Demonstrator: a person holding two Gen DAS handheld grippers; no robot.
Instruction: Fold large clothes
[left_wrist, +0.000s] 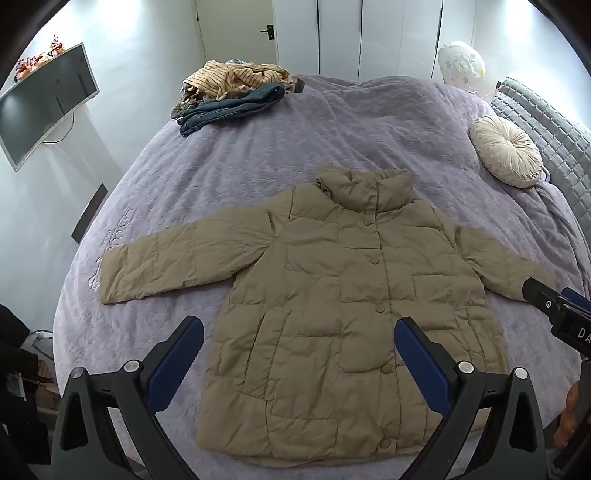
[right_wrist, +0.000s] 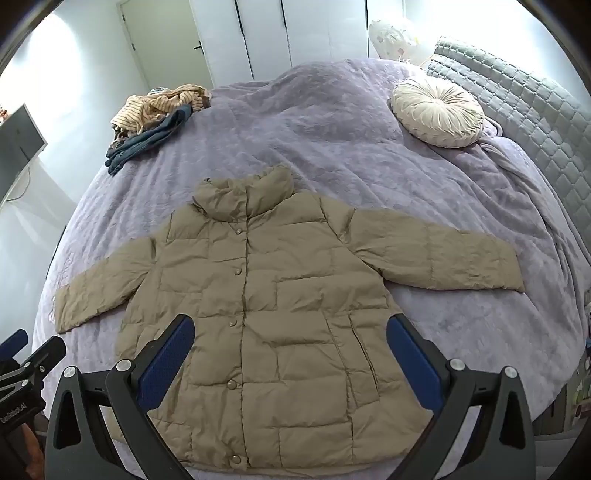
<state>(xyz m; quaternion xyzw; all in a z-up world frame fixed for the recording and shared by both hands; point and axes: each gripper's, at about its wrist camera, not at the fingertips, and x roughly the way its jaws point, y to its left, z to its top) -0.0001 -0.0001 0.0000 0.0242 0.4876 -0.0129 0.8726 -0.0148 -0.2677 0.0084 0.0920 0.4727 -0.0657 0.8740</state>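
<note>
A khaki quilted puffer jacket (left_wrist: 332, 295) lies flat and buttoned, front up, on the purple bedspread (left_wrist: 369, 122), both sleeves spread out; it also shows in the right wrist view (right_wrist: 266, 306). My left gripper (left_wrist: 299, 332) is open and empty, held above the jacket's lower left part. My right gripper (right_wrist: 290, 332) is open and empty above the jacket's lower middle. The right gripper's body shows at the right edge of the left wrist view (left_wrist: 554, 310), and the left gripper's body shows at the left edge of the right wrist view (right_wrist: 26, 358).
A pile of striped and dark blue clothes (left_wrist: 236, 92) lies at the bed's far left. A round cream cushion (left_wrist: 506, 149) lies at the far right by the grey quilted headboard (left_wrist: 554, 122). A monitor (left_wrist: 40, 103) hangs on the left wall. Wardrobe doors (left_wrist: 351, 33) stand behind.
</note>
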